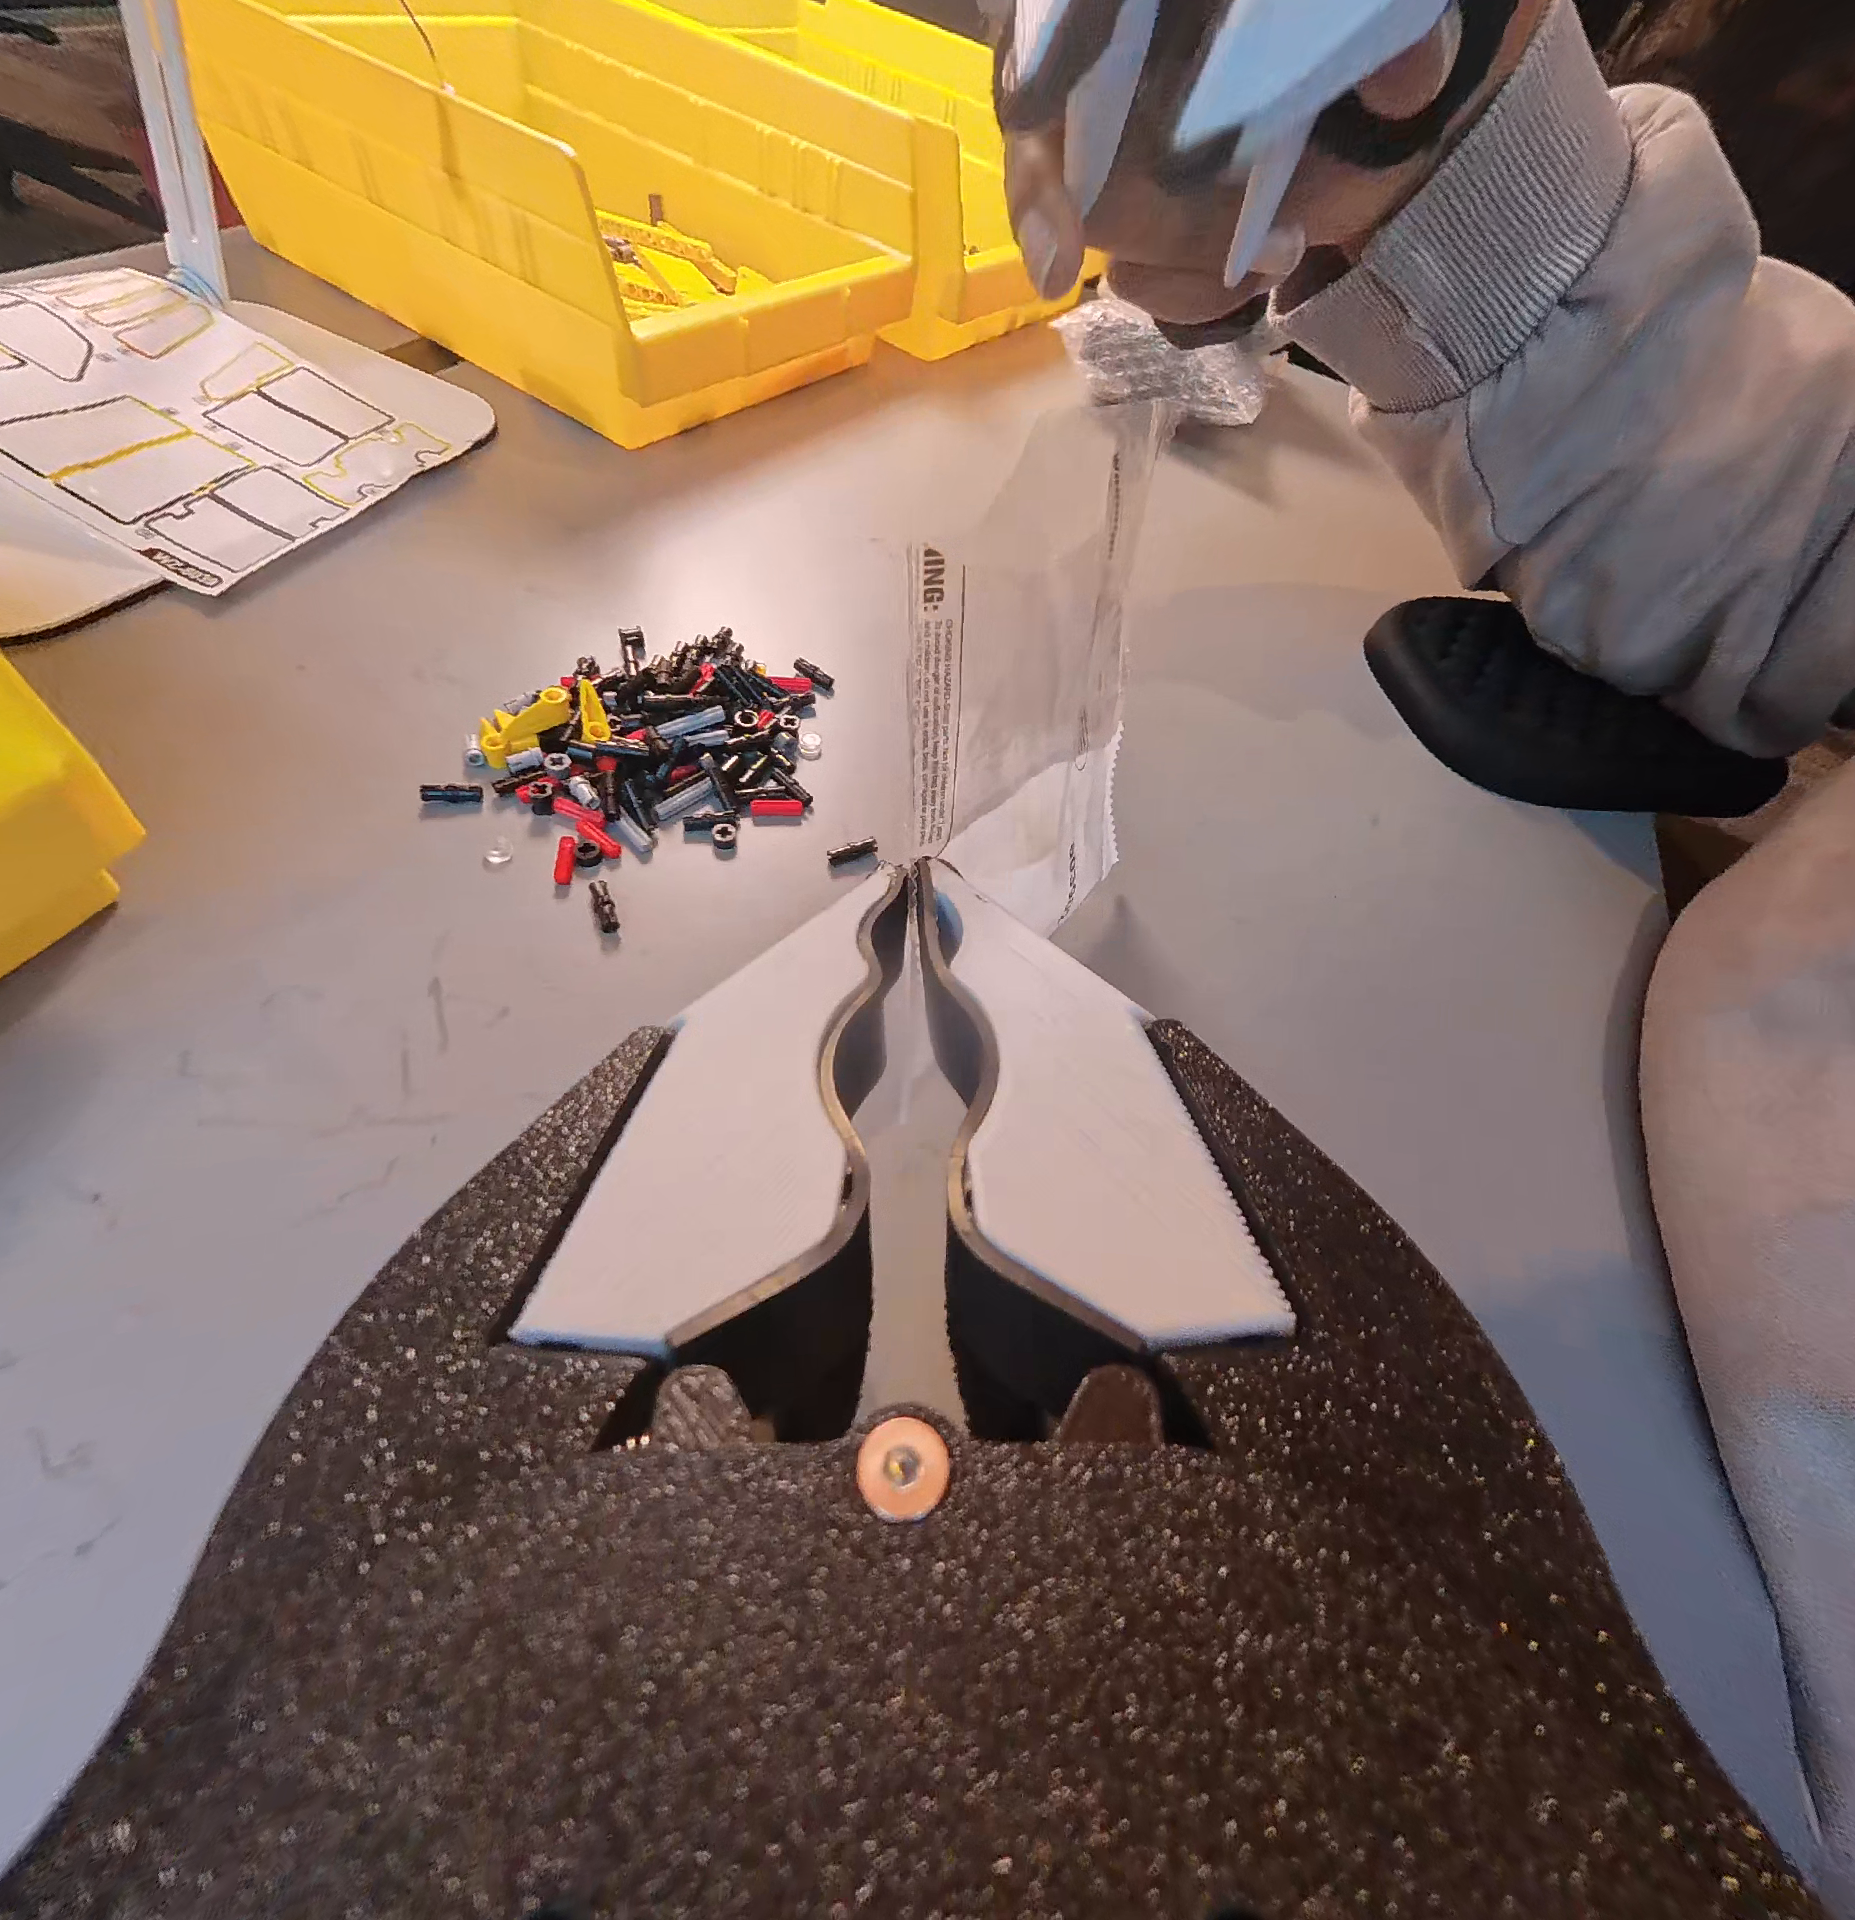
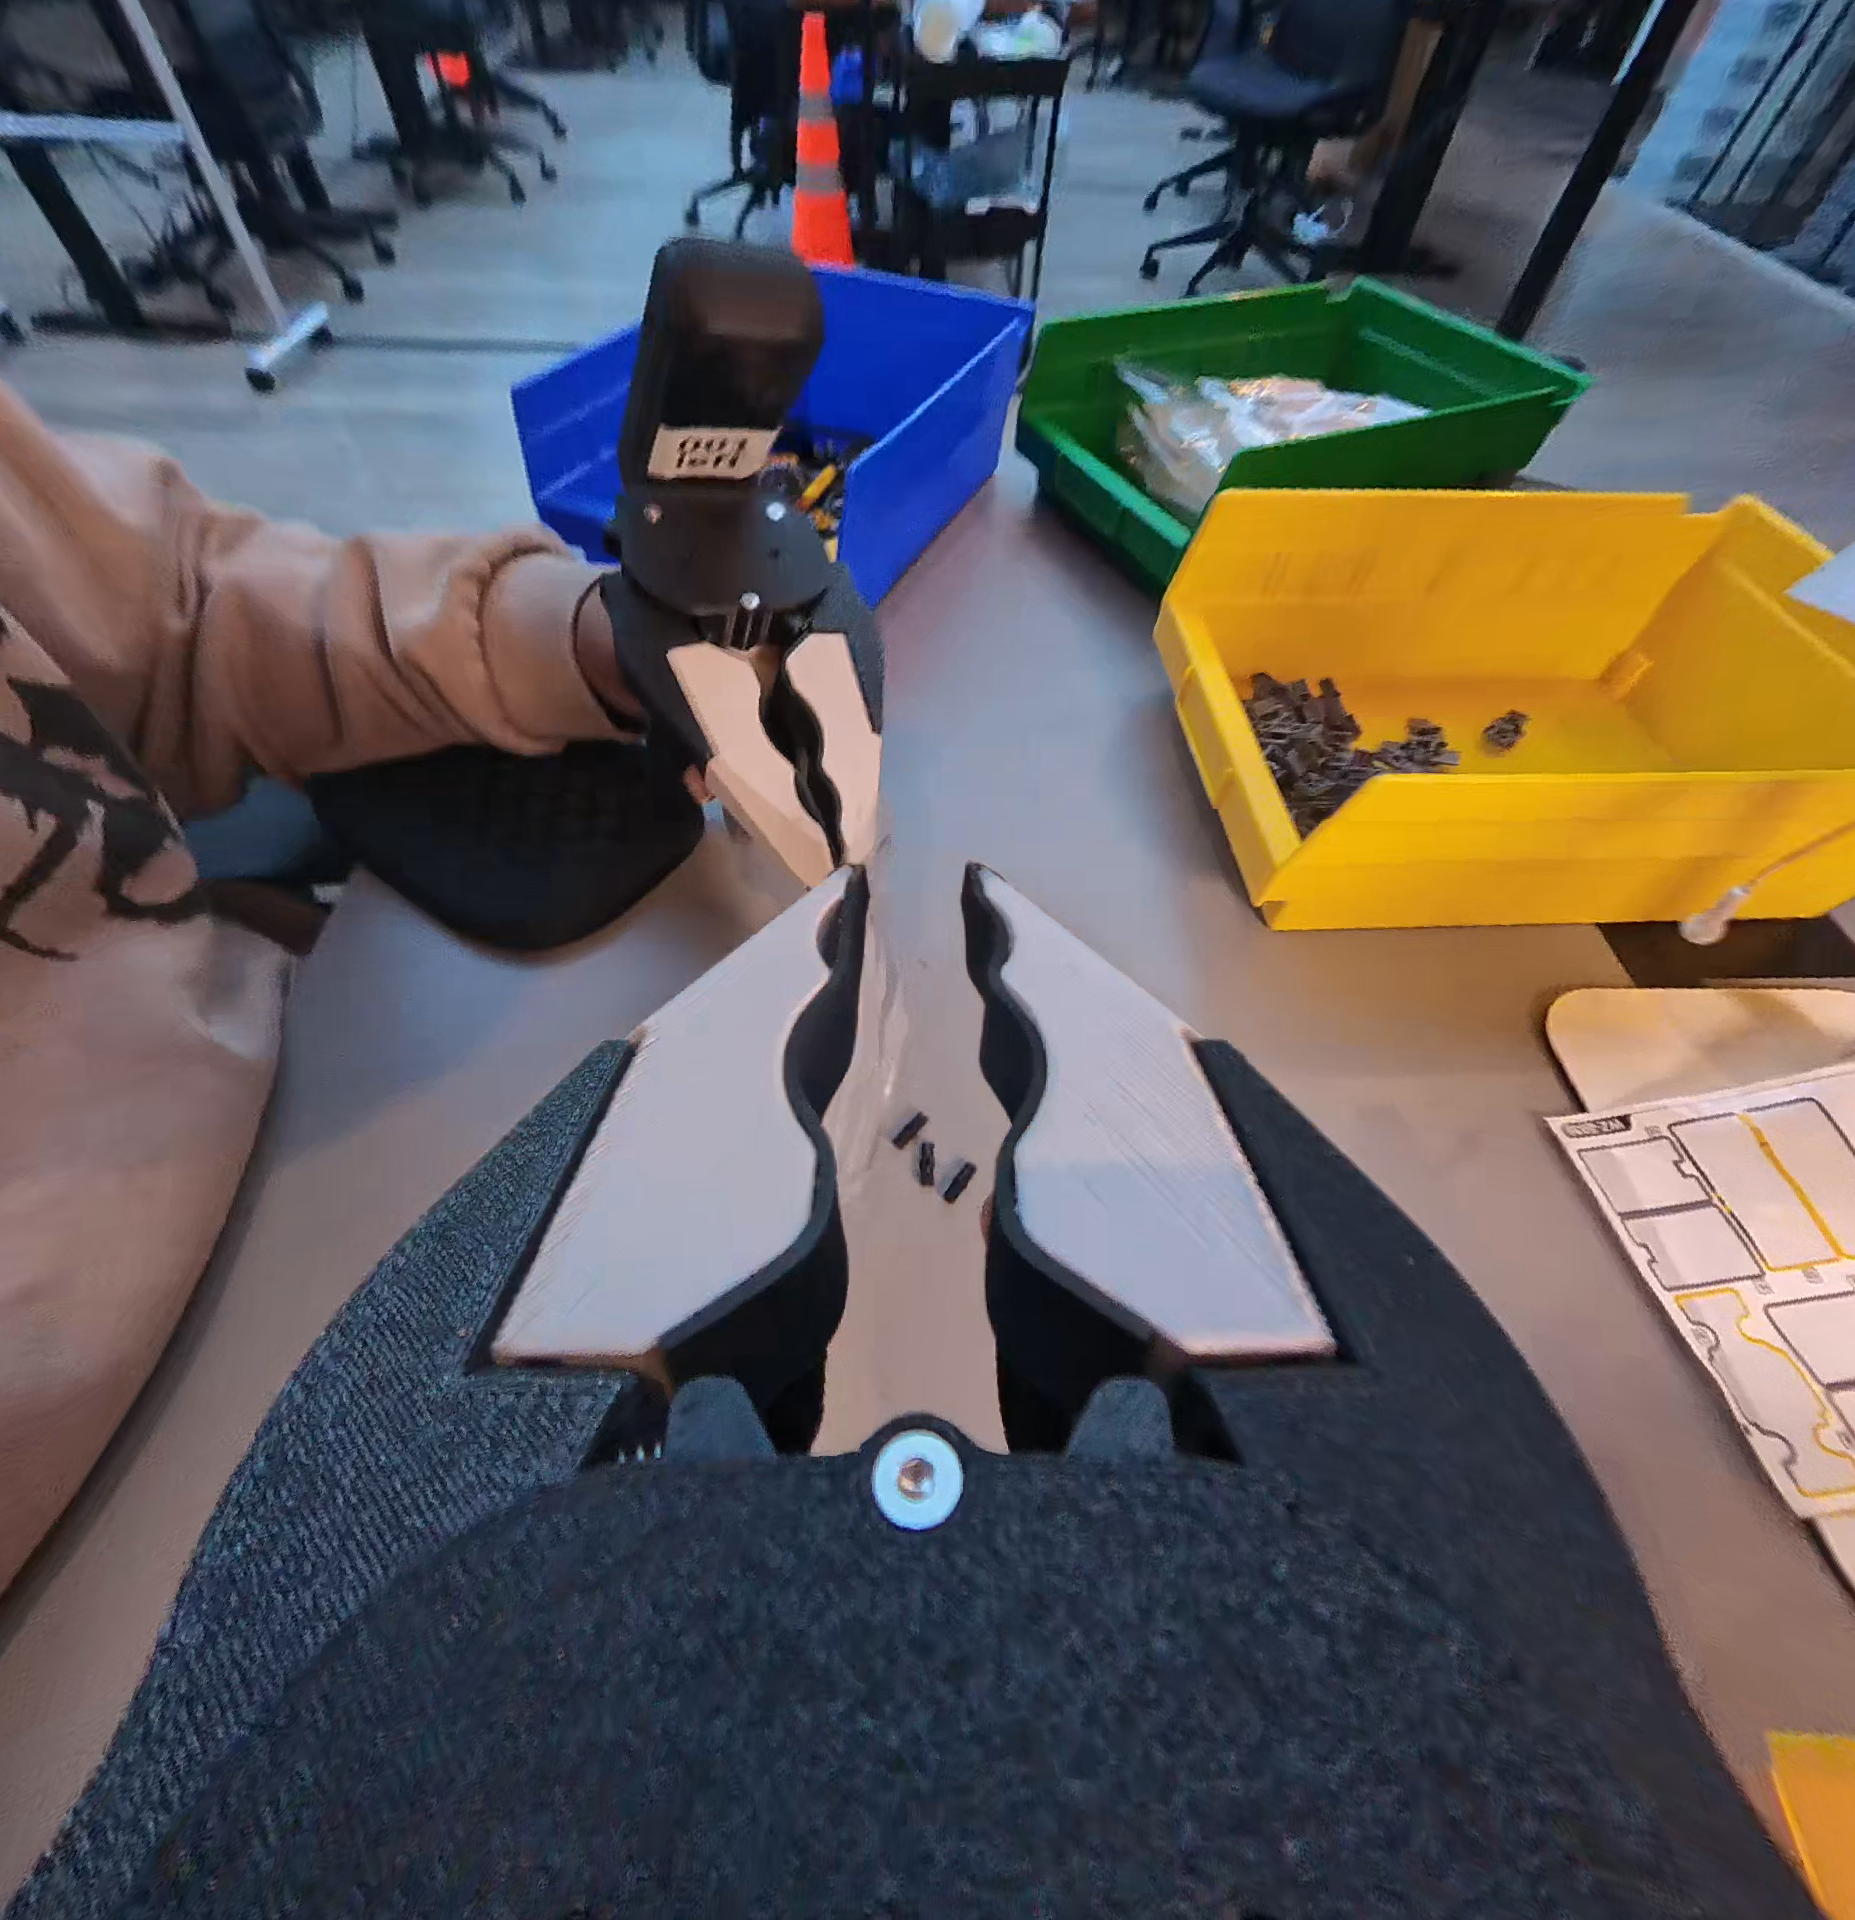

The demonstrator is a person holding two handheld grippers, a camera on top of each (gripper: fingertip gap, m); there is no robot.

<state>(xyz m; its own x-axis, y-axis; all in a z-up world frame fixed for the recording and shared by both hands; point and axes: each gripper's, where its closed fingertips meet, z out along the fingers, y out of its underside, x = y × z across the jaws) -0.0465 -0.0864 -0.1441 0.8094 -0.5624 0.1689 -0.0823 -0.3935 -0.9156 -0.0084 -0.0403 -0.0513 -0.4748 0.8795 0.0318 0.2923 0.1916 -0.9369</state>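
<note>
My left gripper (image 1: 915,878) is shut on the lower corner of a clear plastic bag (image 1: 1016,675) that stands up from the grey table. It also shows in the right wrist view (image 2: 845,847). A pile of small black, red, grey and yellow parts (image 1: 653,738) lies on the table just left of the bag. My right gripper (image 2: 915,883) is open, with the bag film (image 2: 881,1039) and three black pins (image 2: 933,1153) between its fingers. In the left wrist view the right gripper (image 1: 1141,156) is blurred above the bag's crumpled top (image 1: 1162,353).
Yellow bins (image 1: 694,208) stand at the back. The right wrist view shows a yellow bin (image 2: 1525,707) with dark parts, a green bin (image 2: 1422,343) with bags, and a blue bin (image 2: 923,416). A sticker sheet (image 1: 154,436) lies left. A black armrest (image 1: 1546,717) is by the table's edge. Some 12 cm of space lies between my two pairs of fingers.
</note>
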